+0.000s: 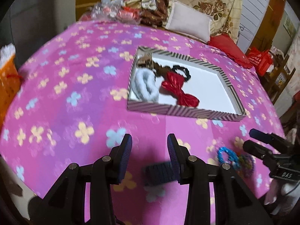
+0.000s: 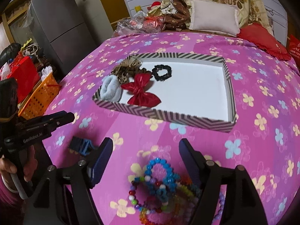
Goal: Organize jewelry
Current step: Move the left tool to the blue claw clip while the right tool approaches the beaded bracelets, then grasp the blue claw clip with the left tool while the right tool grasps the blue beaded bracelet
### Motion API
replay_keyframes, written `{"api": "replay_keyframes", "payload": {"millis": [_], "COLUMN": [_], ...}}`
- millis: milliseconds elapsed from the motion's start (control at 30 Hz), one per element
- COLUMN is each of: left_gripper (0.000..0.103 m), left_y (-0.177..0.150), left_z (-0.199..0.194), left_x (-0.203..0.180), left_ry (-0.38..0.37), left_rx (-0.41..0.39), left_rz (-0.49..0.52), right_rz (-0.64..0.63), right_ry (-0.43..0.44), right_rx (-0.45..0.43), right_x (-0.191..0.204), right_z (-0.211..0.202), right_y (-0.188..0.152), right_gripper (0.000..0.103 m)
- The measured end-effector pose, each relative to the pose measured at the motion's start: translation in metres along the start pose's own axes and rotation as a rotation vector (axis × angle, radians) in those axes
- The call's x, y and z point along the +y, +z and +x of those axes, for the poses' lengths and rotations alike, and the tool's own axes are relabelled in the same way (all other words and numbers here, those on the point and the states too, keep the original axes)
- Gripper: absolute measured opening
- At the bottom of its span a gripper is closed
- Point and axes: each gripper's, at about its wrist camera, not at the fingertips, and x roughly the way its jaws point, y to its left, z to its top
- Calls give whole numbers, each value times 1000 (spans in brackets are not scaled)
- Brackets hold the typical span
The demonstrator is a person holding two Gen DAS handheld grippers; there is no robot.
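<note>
A shallow striped box (image 1: pixel 180 111) (image 2: pixel 165 116) lies on the pink flowered cloth. It holds a red bow (image 1: pixel 178 89) (image 2: pixel 141 91), a black scrunchie (image 1: pixel 182 71) (image 2: pixel 161 72), a pale blue fluffy band (image 1: pixel 144 86) (image 2: pixel 110 91) and a leopard scrunchie (image 2: pixel 126 69). My left gripper (image 1: pixel 149 140) is open above a dark blue hair tie (image 1: pixel 159 174) (image 2: pixel 80 145) on the cloth. My right gripper (image 2: pixel 146 148) is open over a heap of bead bracelets (image 2: pixel 161 185) (image 1: pixel 234 158). The right gripper also shows in the left wrist view (image 1: pixel 251 139).
An orange basket (image 2: pixel 40 97) (image 1: pixel 8 80) stands off the left edge. A white pillow (image 2: pixel 213 16) (image 1: pixel 189 22), a red cushion (image 2: pixel 262 39), blankets and plastic bags lie at the far side. A grey fridge (image 2: pixel 61 22) stands at the left.
</note>
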Motion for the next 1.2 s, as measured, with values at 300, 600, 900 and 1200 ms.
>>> {"api": "replay_keyframes", "payload": {"millis": [300,600,900,1200], "left_gripper": [39,39,39,39], "left_y": [-14,-19,-25,-23], "left_z": [1,-4,4,27], "left_x": [-1,-13,-22,-29], "left_ry": [-111,-131,-189,-210], "left_rx": [118,148,188,243], "left_rz": [-3,400,672,788], "right_rz": [-2,-45,-56,-11], "right_ry": [12,22,-13,-22], "right_rx": [14,11,56,56], "right_x": [-2,1,-6,-15], "right_z": [-5,-13,-8,-2], "right_y": [-9,-13,-17,-10], "right_gripper": [81,89,92,93]}}
